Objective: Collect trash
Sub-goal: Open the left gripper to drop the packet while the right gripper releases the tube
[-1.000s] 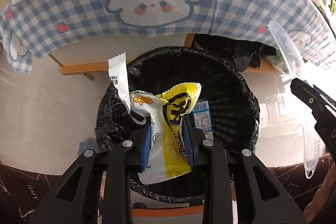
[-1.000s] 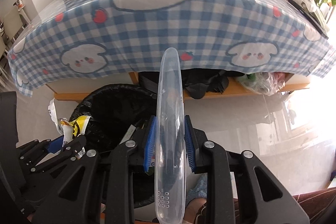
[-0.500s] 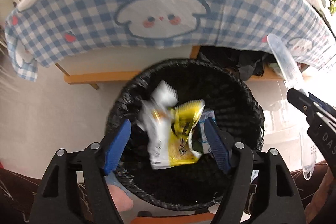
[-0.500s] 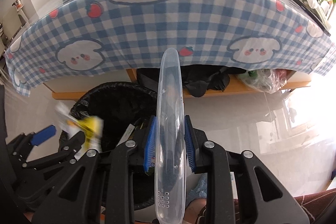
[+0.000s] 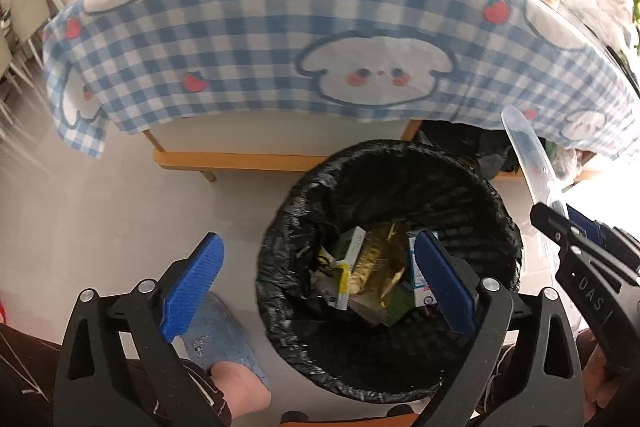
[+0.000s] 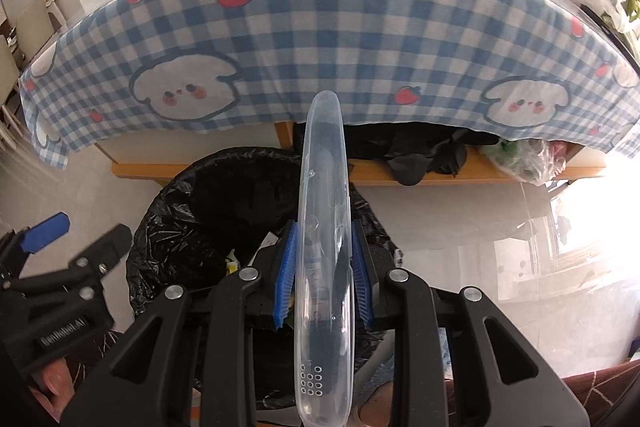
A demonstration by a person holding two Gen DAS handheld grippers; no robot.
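While the left gripper (image 5: 316, 287) hangs spread and empty over the bin (image 5: 390, 259) at lower center, the right gripper (image 6: 322, 275) clamps a clear case (image 6: 325, 227), likely for dropping next.

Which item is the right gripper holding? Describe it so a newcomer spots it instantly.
Start at the blue checked tablecloth, then drop to the black-lined trash bin on the floor in front of it. Just right of the bin, the right gripper clamps a long clear plastic case. It is the only see-through thing there, with small holes at its near end.
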